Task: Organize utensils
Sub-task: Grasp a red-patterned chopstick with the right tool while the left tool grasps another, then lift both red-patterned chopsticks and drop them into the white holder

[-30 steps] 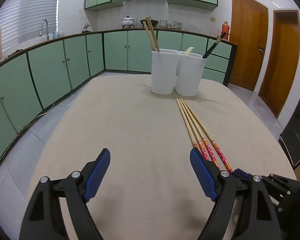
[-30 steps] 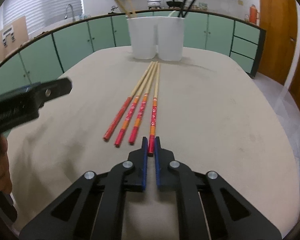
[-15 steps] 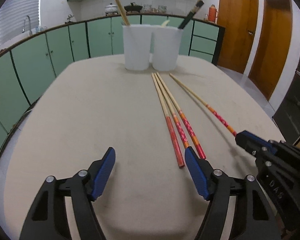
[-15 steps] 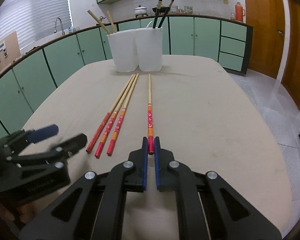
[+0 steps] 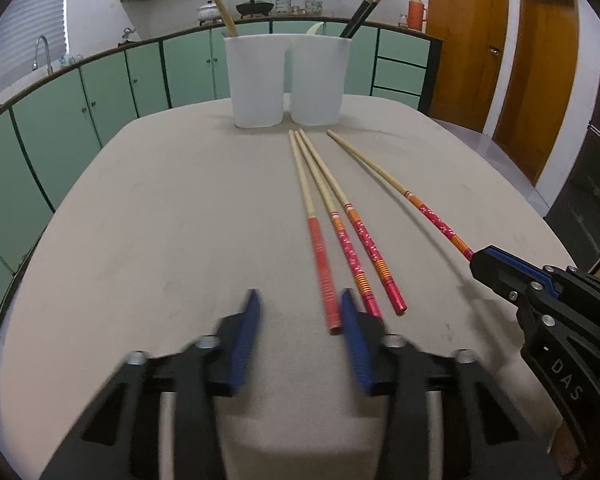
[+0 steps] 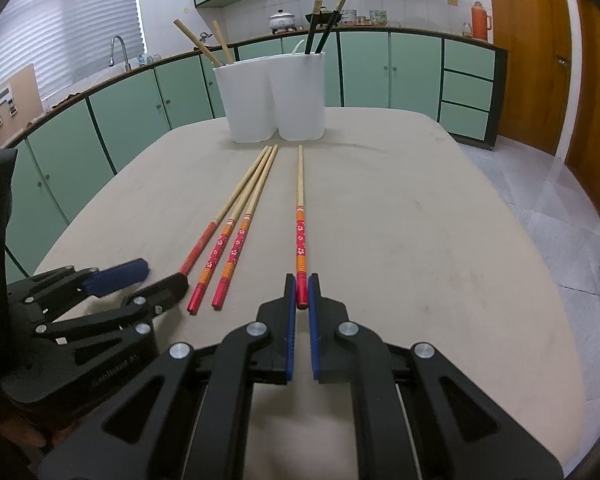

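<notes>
Looking along the left wrist view:
Left claw: the black left gripper with blue pads (image 5: 298,312) was held wide, nothing between its fingers, over the beige table (image 5: 160,220).
Loose chopsticks: three red-handled bamboo chopsticks (image 5: 332,216) were laid side by side, the handle ends just beside the right-hand pad.
Containers: two white plastic utensil holders (image 5: 286,80) were stood touching at the far edge.

Right wrist view:
Right claw: the black right gripper with blue pads (image 6: 301,292) was closed narrowly on the red end of a fourth red-handled bamboo chopstick (image 6: 300,208), kept apart from the three.
Holder contents: plain wooden chopsticks (image 6: 204,46) and black chopsticks (image 6: 324,16) were seen upright.
</notes>
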Available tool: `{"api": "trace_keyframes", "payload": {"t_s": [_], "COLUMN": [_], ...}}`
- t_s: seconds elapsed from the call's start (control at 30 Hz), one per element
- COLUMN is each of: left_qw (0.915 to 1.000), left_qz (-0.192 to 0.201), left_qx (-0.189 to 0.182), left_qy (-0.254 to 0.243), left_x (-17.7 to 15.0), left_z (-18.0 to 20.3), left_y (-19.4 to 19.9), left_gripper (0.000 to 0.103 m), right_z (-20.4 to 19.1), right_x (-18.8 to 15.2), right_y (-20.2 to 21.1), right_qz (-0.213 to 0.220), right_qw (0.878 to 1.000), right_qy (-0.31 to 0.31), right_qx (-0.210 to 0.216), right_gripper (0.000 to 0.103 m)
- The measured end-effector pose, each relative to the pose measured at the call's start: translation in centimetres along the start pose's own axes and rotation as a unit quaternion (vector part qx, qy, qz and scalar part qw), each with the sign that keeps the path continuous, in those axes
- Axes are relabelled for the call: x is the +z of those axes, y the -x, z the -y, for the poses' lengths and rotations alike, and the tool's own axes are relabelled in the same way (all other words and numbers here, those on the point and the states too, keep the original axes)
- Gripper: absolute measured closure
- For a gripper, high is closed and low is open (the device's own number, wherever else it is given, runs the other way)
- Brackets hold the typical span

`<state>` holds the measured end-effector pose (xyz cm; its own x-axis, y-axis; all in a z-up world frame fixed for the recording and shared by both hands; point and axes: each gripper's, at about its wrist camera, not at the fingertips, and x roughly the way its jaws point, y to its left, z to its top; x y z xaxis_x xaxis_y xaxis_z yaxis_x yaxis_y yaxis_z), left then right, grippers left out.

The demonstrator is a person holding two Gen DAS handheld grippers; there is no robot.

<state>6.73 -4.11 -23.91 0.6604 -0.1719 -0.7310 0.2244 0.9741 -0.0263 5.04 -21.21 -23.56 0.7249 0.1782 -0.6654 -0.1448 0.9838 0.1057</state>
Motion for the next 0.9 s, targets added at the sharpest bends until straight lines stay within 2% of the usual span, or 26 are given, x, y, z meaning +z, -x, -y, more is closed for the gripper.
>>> {"api": "trace_keyframes", "payload": {"t_s": [0.07,0.1,0.4,0.7,0.9], "left_qw": [1.0,0.9999,0.9997,0.9976,0.9953], "left_qz": [-0.001,-0.001,0.008,0.067,0.094], "left_qx": [-0.009,-0.012,-0.022,-0.016,-0.022], "left_qy": [-0.004,-0.006,0.002,-0.004,0.005], "left_x": [0.0,0.0,0.4,2.9,4.3], "left_z": [0.1,0.2,-0.2,-0.5,-1.0], "left_y": [0.0,0.0,1.0,5.0,6.9], "left_gripper": [0.094,0.096,0.097,0.098,0.098], "right_z": [0.0,0.0,-0.2,-0.6,-0.5], "right_x": [0.0,0.1,0.3,1.5,2.4], "right_y": [0.0,-0.1,0.3,1.9,3.2], "right_qz": [-0.001,-0.001,0.004,0.03,0.049], "right_qw": [1.0,1.0,1.0,0.999,0.998], "right_qy": [0.001,0.001,0.011,0.027,0.025], "right_qx": [-0.001,-0.001,-0.004,-0.011,-0.009], "right_gripper": [0.098,0.098,0.098,0.098,0.098]}}
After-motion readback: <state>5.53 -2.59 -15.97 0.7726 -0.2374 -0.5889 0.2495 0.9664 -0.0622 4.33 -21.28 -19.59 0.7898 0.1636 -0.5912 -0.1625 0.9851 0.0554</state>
